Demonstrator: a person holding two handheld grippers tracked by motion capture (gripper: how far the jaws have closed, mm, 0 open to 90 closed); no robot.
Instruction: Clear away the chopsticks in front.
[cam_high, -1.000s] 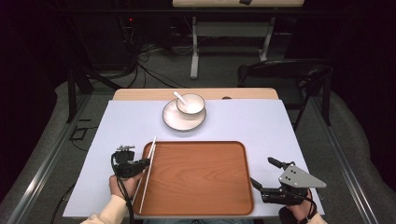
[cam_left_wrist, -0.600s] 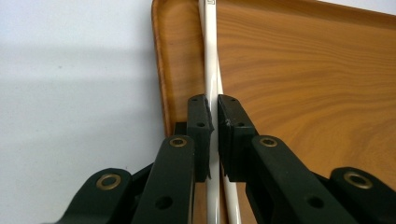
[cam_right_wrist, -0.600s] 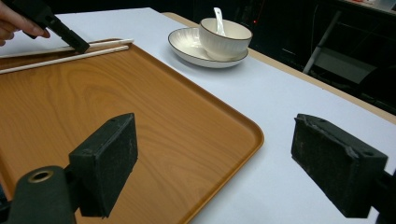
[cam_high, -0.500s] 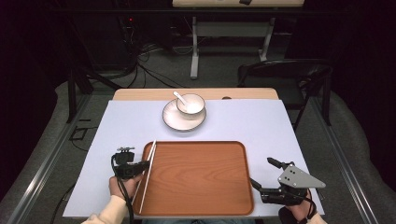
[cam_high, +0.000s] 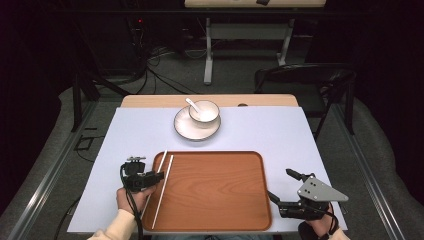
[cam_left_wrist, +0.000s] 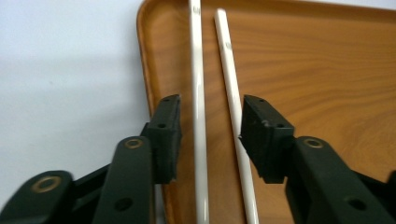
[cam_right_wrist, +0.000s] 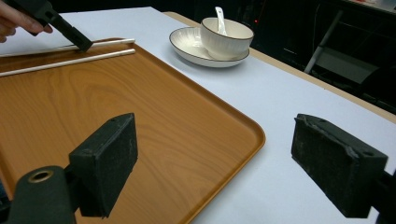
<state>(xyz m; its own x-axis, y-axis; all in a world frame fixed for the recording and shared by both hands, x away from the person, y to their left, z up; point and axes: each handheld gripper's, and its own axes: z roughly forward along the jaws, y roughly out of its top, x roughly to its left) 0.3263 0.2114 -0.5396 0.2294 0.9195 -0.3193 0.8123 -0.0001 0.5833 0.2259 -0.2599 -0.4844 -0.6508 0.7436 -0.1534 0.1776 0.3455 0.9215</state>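
Chopsticks (cam_left_wrist: 198, 116) are lying along the left edge of the wooden tray (cam_high: 215, 200) — we are letting them go, the left gripper (cam_left_wrist: 210, 135) having just been opening, its jaws partly apart with both sticks loose between them. Next we are probably backing that gripper off cleanly (no nudging the sticks), while the right gripper (cam_right_wrist: 229, 163) is waiting wide open and empty — near the tray's right edge.

Dark room, grey floor (cam_high: 235, 85), black chair (cam_high: 305, 82) behind table.

A white bowl (cam_high: 204, 112) sits on a white plate (cam_high: 185, 131) at the far middle of the table's pale cover (cam_high: 280, 135), with a white spoon (cam_high: 193, 104) leaning in the bowl. Beyond the table, a dark chair (cam_high: 300, 82) stands on the grey floor (cam_high: 165, 85), where cables (cam_high: 155, 75) trail.
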